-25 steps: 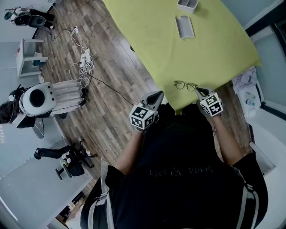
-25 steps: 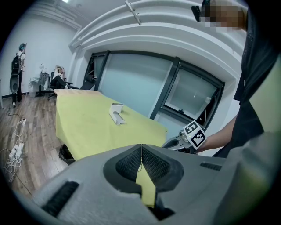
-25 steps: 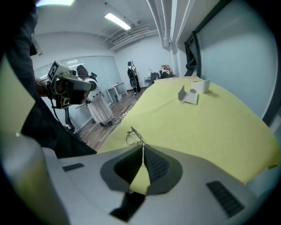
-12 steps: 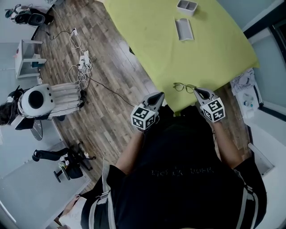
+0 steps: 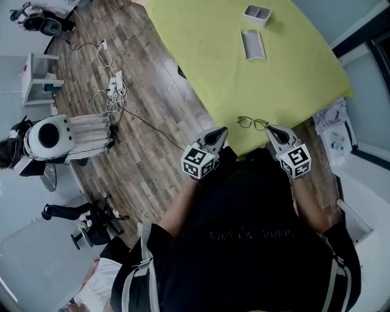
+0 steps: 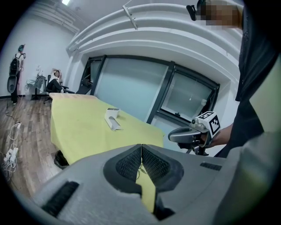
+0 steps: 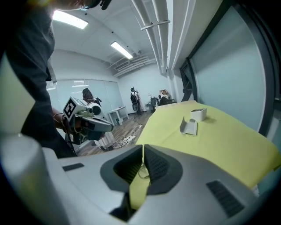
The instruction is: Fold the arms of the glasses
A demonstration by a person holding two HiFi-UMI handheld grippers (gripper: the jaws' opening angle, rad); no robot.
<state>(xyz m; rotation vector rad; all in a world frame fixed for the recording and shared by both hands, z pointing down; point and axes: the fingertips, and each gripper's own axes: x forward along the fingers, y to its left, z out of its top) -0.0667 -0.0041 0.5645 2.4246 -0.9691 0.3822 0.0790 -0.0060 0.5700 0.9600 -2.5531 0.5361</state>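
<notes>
Thin dark-rimmed glasses (image 5: 253,124) lie on the yellow-green table (image 5: 207,55), close to its near edge. How their arms stand is too small to tell. My left gripper (image 5: 223,130) hovers just off the table edge, left of the glasses, shut and empty. Just right of them is my right gripper (image 5: 270,128), shut with nothing in it and clear of the frame. In the left gripper view the shut pads (image 6: 131,163) hide most of the glasses (image 6: 140,170). The right gripper view shows the glasses (image 7: 143,172) as a bit of wire below the closed tips.
An open grey glasses case (image 5: 253,44) and a small white tray (image 5: 257,13) sit at the table's far side. Cables and a power strip (image 5: 116,82) lie on the wooden floor at left, beside a white machine (image 5: 61,137). Papers (image 5: 332,116) lie right of the table.
My right gripper has lifted up and drawn back from the glasses' right end. The glasses stay on the table. The left gripper has hardly moved.
</notes>
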